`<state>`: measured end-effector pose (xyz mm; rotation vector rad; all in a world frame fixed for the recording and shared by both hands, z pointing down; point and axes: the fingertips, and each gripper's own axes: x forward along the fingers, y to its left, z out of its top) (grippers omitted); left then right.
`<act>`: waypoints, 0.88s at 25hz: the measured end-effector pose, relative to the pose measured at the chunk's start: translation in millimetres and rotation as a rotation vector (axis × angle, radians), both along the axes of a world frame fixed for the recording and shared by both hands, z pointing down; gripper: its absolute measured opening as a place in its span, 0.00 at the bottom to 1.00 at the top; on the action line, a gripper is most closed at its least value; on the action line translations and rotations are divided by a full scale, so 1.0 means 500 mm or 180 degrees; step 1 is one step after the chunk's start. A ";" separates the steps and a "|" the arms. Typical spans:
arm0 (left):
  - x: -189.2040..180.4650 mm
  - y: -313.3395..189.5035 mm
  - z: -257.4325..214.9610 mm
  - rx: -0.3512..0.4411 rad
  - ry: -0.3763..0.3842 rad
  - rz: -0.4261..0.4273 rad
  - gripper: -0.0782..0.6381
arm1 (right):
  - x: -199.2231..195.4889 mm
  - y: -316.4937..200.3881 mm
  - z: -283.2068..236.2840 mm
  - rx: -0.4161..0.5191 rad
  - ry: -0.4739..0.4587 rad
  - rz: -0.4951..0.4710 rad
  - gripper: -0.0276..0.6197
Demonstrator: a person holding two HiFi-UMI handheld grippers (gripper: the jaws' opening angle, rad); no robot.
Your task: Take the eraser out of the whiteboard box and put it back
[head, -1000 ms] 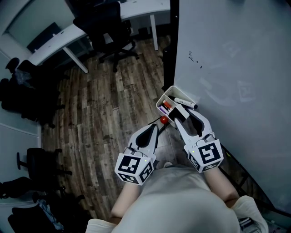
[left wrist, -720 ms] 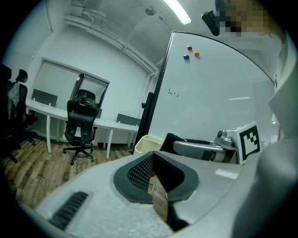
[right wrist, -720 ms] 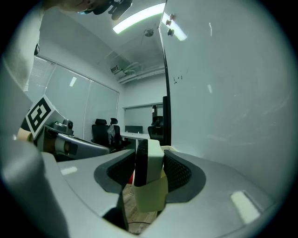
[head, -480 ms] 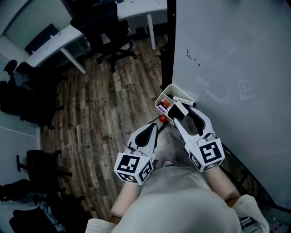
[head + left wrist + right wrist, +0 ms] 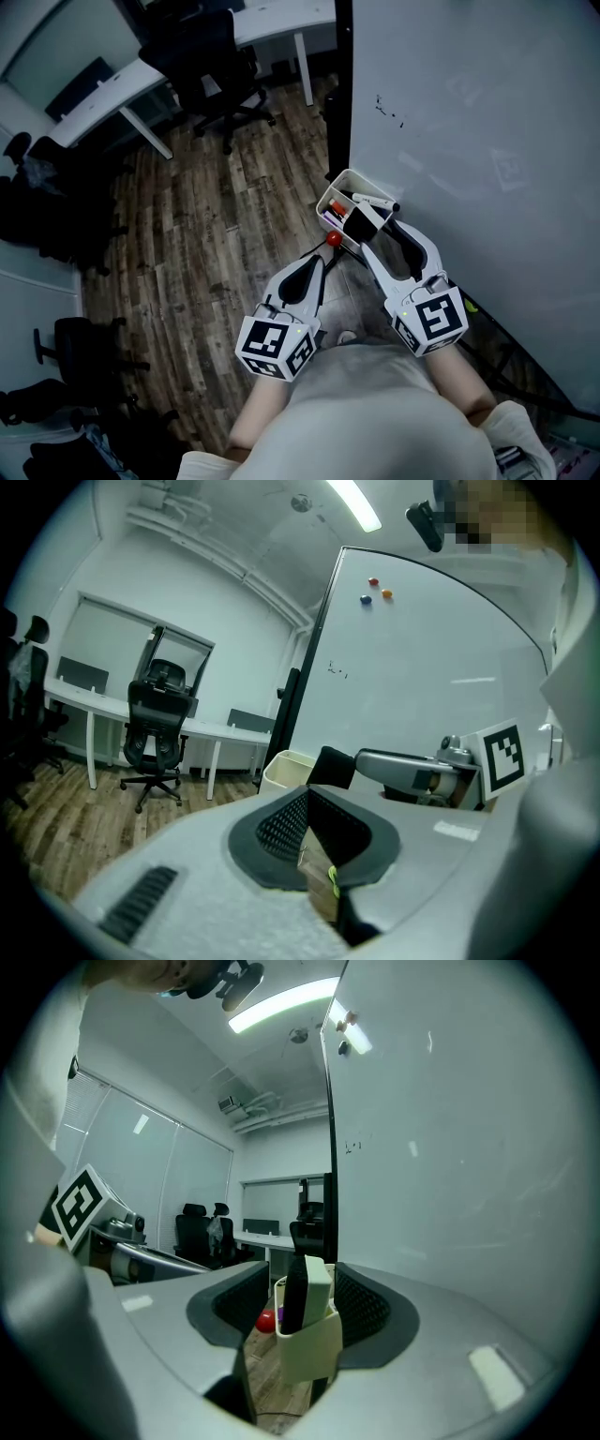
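Observation:
The cream whiteboard box [image 5: 330,195] hangs on the whiteboard [image 5: 469,141] near its left edge. The eraser [image 5: 359,221], black felt with a pale back, stands upright in the box [image 5: 305,1349]. My right gripper [image 5: 362,227] points level at the box with one jaw on each side of it. Its jaws have just been opening and now stand open, with a gap between the pads and the eraser [image 5: 307,1296]. My left gripper [image 5: 317,262] hovers left of the box, shut and empty. In the left gripper view its pads [image 5: 281,822] meet, and the eraser [image 5: 330,766] shows beyond them.
A white marker [image 5: 376,202] and other pens lie in the box. A red ball [image 5: 333,239] sits just left of the box, below it. Desks [image 5: 141,80] and black office chairs [image 5: 211,70] stand on the wood floor further back.
The right jaws have spread apart around the eraser, which stays in the box. Neither hand has shifted noticeably; the head view has drifted slightly.

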<state>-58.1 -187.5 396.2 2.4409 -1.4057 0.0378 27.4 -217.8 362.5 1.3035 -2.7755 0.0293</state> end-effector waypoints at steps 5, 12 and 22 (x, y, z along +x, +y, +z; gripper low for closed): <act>-0.007 0.016 -0.002 0.0008 0.0001 0.0050 0.12 | -0.006 0.023 -0.005 0.0015 -0.0030 0.0049 0.36; -0.021 0.035 -0.013 0.0024 -0.0002 0.0149 0.12 | -0.017 0.057 -0.023 0.0041 -0.0063 0.0158 0.35; -0.020 0.068 -0.012 0.0011 -0.0017 0.0354 0.11 | -0.008 0.102 -0.019 0.0024 -0.0114 0.0401 0.33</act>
